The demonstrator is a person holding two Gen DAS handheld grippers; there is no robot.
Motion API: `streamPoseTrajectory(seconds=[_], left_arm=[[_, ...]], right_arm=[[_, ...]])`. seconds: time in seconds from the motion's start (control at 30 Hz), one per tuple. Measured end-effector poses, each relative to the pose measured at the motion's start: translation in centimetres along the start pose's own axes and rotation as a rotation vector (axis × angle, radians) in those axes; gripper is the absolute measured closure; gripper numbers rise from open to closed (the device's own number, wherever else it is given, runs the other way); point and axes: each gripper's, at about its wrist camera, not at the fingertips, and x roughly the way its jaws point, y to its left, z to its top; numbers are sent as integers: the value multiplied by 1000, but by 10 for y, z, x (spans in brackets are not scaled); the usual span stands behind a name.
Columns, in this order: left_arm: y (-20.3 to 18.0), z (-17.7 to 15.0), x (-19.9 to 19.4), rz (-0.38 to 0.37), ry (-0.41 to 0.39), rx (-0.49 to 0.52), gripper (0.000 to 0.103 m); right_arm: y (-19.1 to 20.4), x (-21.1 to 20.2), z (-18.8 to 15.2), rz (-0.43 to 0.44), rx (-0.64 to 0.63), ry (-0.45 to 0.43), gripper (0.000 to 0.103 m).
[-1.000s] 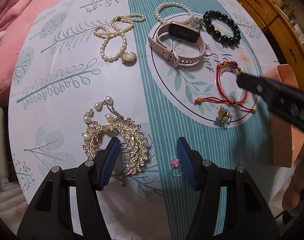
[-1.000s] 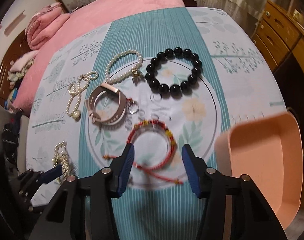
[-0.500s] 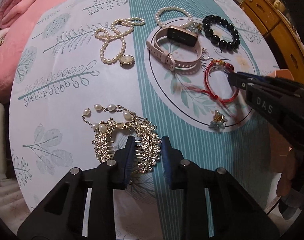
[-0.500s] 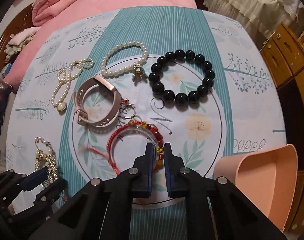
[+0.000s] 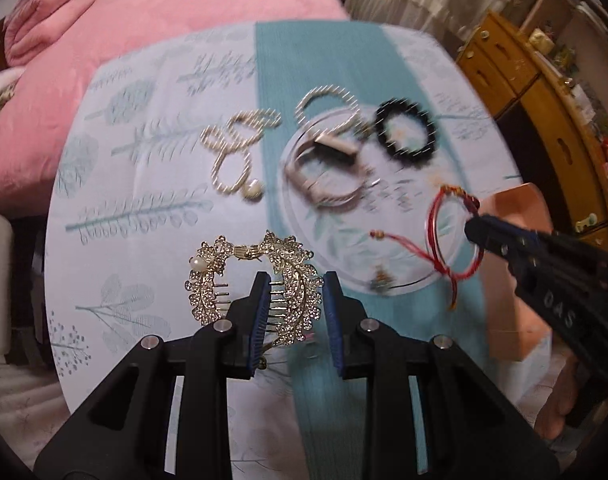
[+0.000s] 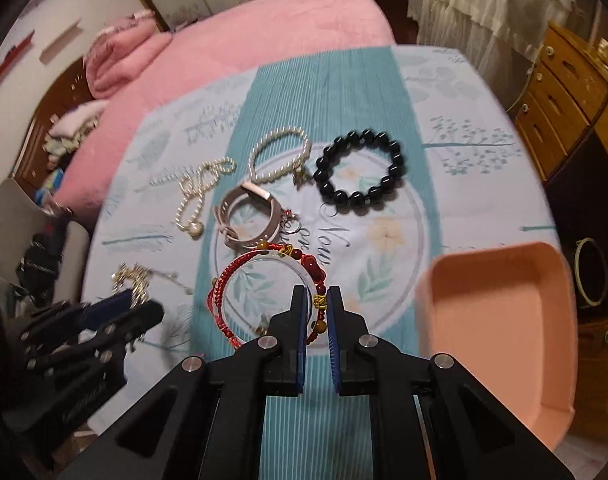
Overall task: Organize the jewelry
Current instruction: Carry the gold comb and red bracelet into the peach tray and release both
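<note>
Both grippers lifting jewelry toward the pink tray

The right gripper [image 6: 317, 305] is clamping the beaded side of the red cord bracelet [image 6: 240, 280], jaws nearly closed on it, above the near right part of the tablecloth [image 5: 152, 216], just beside the pink tray [image 6: 499, 320] at the right edge. The left gripper [image 5: 294, 300] is pinching one leaf of the gold rhinestone hair comb [image 5: 256, 280] near the near edge, jaws narrowed around it. The bracelet is judged light and limp, its tail cords hanging free; holding at the beads is giving the firmest purchase. The comb is judged stiff, heavier, with fragile stones and thin teeth; gripping a solid leaf, not the teeth, is advised
</note>
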Motion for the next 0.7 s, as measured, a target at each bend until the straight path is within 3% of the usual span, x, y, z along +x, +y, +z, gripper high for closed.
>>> streamPoseTrajectory(seconds=[0.3,0.47,0.7], left_arm=[[-85,27,-55,-128,-70,170,80],[-151,35,-59,-186,-70,277,80],[-231,38,-17,-227,5,384,80]], right_arm=[[-72,-90,-40,-64,135,-91,94],[-121,-94,-71,-90,244,-69,94],[-162,-75,-111,-99,326,-29,94]])
